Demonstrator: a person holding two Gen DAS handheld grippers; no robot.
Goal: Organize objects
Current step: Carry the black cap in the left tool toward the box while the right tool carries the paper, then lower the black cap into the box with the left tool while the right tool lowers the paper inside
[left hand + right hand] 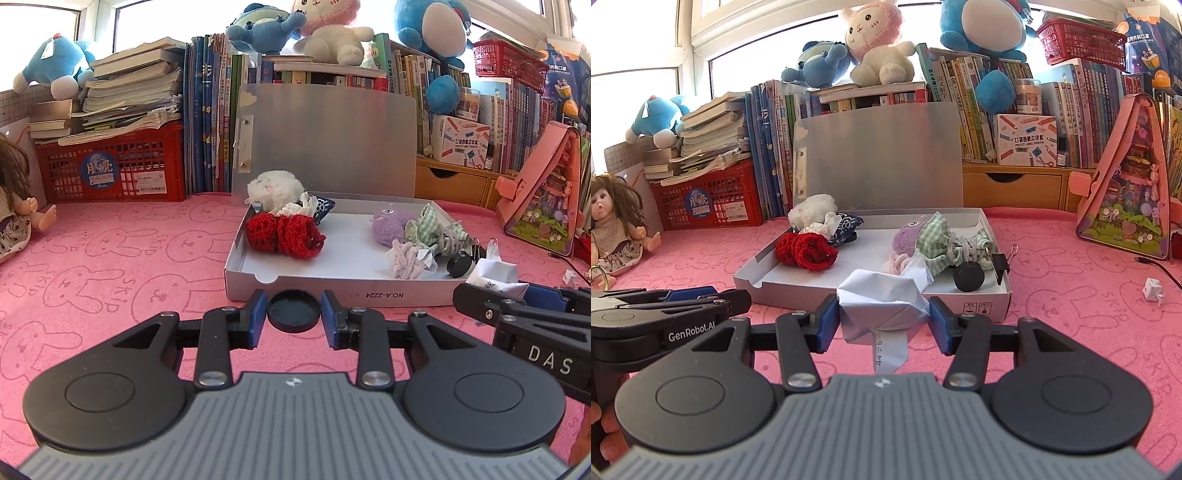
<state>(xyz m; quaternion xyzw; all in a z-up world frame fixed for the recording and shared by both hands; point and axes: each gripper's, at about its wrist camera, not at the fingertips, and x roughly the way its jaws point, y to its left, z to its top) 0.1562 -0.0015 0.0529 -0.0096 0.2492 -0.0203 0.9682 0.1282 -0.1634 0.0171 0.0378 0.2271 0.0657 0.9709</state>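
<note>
Just short of the near wall of the open grey box [332, 291], both grippers wait over the pink rabbit-print cloth [110, 258], each with something to add to the pile inside. The left gripper [293, 314] has its blue pads on either side of a round black lid [293, 309]; the lid fills the gap, so it looks held, though contact on both sides is hard to confirm. The right gripper [883, 319] is closed on a crumpled white paper wad [882, 299], a printed strip hanging from it that reads something like "44".

The box lid stands propped against the row of books, probably to keep the tray open for dropping things in. Soft items are already sorted into it: a red crocheted piece [284, 232] and a white fluffy toy [273, 188] at the far left, a purple plush [908, 234], green checked cloth [938, 240] and a black cap [967, 277] toward the right (a binder clip [1001, 264] perches on the right wall).

Readable writing: "NO.A-2224" upside down on the box's near wall, "GenRobot.AI" and "DAS" on the grippers, "SKIP" on the cloth, "POCKET LABEL PRINTER" on a carton at the far right.
</note>
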